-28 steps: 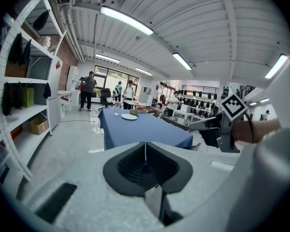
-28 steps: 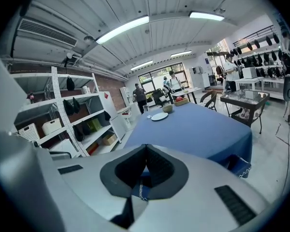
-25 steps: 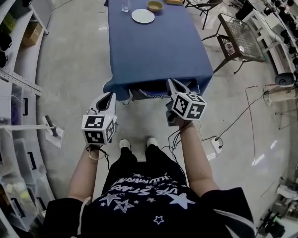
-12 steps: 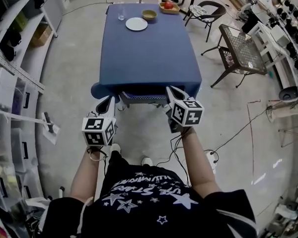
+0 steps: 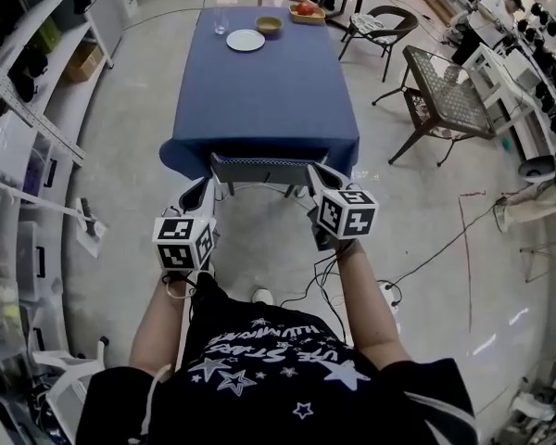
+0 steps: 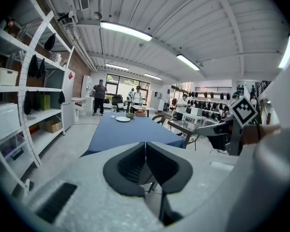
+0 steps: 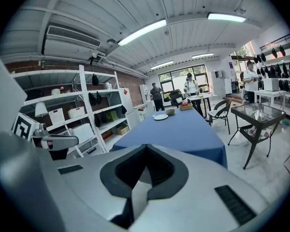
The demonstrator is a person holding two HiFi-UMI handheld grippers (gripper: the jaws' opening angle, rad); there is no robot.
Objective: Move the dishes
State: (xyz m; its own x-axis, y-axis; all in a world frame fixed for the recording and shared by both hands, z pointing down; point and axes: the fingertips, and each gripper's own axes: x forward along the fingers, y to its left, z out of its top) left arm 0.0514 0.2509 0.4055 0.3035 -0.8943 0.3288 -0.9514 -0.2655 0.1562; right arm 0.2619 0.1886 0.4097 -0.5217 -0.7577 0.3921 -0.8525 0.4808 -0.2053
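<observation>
A table under a blue cloth (image 5: 259,91) stands ahead of me. At its far end sit a white plate (image 5: 246,40), a tan bowl (image 5: 269,24), a clear glass (image 5: 221,26) and a wooden tray with red fruit (image 5: 306,9). My left gripper (image 5: 202,191) and right gripper (image 5: 319,172) hover side by side short of the table's near edge, both shut with nothing between the jaws. In the left gripper view the gripper (image 6: 145,148) looks toward the plate (image 6: 123,119). The right gripper (image 7: 145,151) sees the plate (image 7: 160,117) and the bowl (image 7: 170,112) far off.
A chair (image 5: 250,167) is tucked under the table's near end. A metal side table (image 5: 445,82) and a dark chair (image 5: 389,15) stand at the right, with shelving (image 5: 18,109) along the left. Cables (image 5: 426,239) trail on the floor. People stand at the far end (image 6: 100,95).
Both grippers have drawn back from the table: they overlapped its near edge before and now sit well short of it. The chair under the near end has come into view.
</observation>
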